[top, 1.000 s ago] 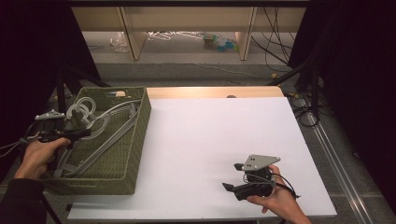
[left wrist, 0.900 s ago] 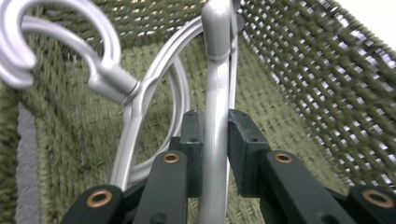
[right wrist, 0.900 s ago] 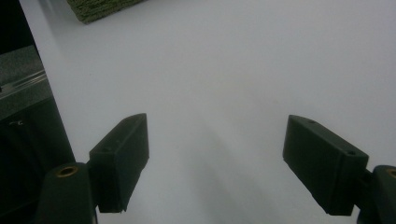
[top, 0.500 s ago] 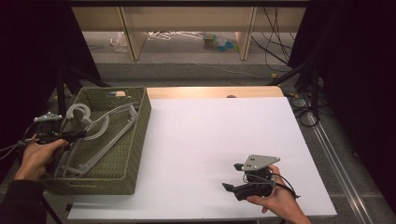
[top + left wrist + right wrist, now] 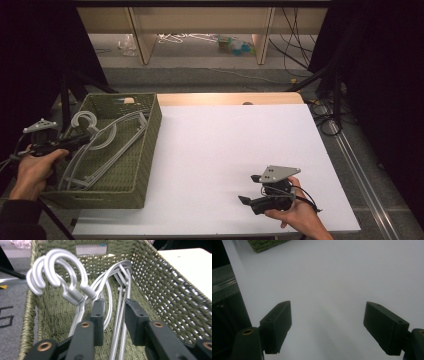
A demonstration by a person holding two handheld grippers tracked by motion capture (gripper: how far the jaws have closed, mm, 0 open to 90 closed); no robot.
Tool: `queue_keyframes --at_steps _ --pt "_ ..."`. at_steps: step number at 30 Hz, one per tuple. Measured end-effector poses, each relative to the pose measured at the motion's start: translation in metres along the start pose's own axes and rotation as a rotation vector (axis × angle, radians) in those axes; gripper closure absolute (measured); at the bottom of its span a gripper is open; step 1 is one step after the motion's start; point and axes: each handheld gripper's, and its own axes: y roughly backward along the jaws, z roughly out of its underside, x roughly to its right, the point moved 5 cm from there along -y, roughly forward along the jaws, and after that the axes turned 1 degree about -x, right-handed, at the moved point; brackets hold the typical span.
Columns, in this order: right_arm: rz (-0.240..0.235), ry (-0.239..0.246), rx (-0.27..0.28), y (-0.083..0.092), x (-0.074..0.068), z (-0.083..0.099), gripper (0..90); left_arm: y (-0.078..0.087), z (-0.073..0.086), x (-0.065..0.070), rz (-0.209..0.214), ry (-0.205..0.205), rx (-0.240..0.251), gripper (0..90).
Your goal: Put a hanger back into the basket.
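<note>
The left tongs (image 5: 113, 315) are spreading over the stiff, slippery silver plastic hangers (image 5: 75, 293) inside the green woven basket (image 5: 172, 292), best gripped at the necks.

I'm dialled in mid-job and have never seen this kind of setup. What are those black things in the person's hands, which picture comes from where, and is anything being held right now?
They are handheld two-jaw grippers, one per hand, each with its own camera. The high view looks down on the white table from above. There the left gripper reaches into a green woven basket of grey plastic hangers. The left gripper view looks along its jaws: they have just been opening, with hanger bars lying in the gap, and the pads press on nothing. The right gripper rests on bare table, and its own view shows its jaws wide apart and empty. So nothing is held.
</note>
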Motion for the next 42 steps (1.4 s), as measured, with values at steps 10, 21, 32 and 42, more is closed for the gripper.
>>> queue_keyframes --at_steps 10,21,32,42 --pt "0.001 -0.001 0.000 0.000 0.000 0.000 23.4 0.017 -0.008 0.026 0.000 -0.007 0.063 45.9" --pt "0.002 -0.003 0.003 0.000 0.000 0.000 23.3 0.029 -0.012 0.070 0.056 -0.041 0.133 36.5" --pt "0.004 -0.002 0.006 0.000 0.000 0.000 23.2 0.024 -0.010 0.124 0.160 -0.084 0.156 29.7" --pt "0.003 -0.006 0.011 0.000 0.002 0.000 23.1 0.010 0.007 0.163 0.251 -0.118 0.158 28.0"
